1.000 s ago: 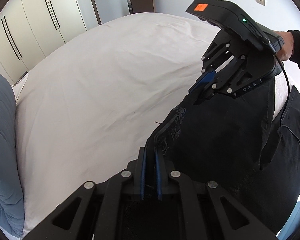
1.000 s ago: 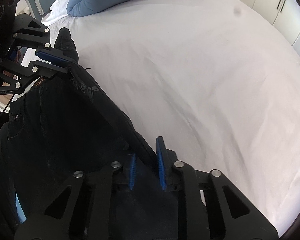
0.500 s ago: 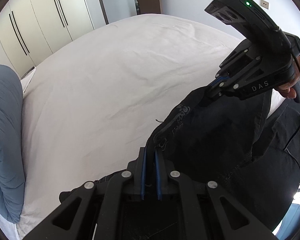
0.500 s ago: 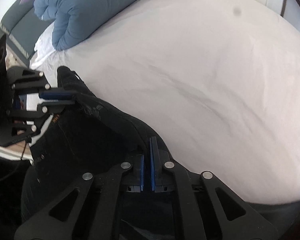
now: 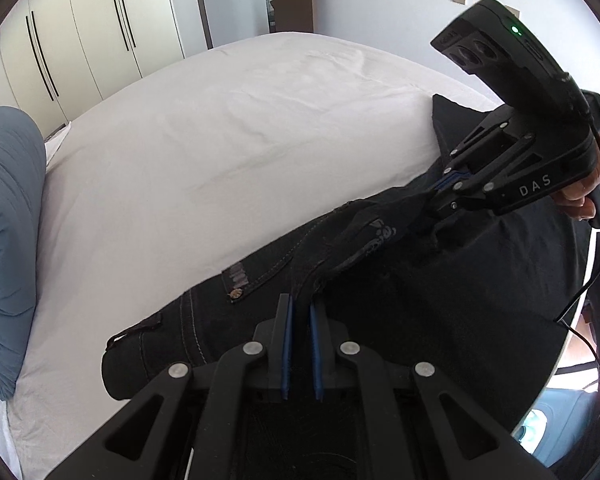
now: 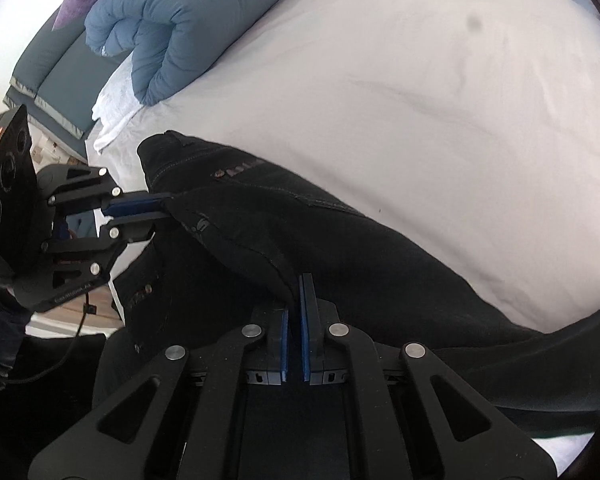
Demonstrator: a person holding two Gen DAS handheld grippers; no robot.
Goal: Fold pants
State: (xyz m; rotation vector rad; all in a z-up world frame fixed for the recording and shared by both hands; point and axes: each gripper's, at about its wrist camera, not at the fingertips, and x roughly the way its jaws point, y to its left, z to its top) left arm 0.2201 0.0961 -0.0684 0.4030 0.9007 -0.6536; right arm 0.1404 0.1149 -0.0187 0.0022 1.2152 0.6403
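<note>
Pants (image 5: 400, 300), black denim with pale stitching, are lying across a white bed (image 5: 220, 152), one raised fold being pinched at both ends. The left gripper (image 5: 300, 312) is clamping its blue-padded fingers (image 5: 286, 344) on the fold's near end; the right gripper (image 5: 440, 192) is gripping the far end, its fingers (image 6: 306, 320) likewise closed on cloth. Pale embroidery is showing on the lifted fabric. "DAS" is reading white on the right gripper's body. A blue duvet (image 6: 188, 20) is sitting beyond.
</note>
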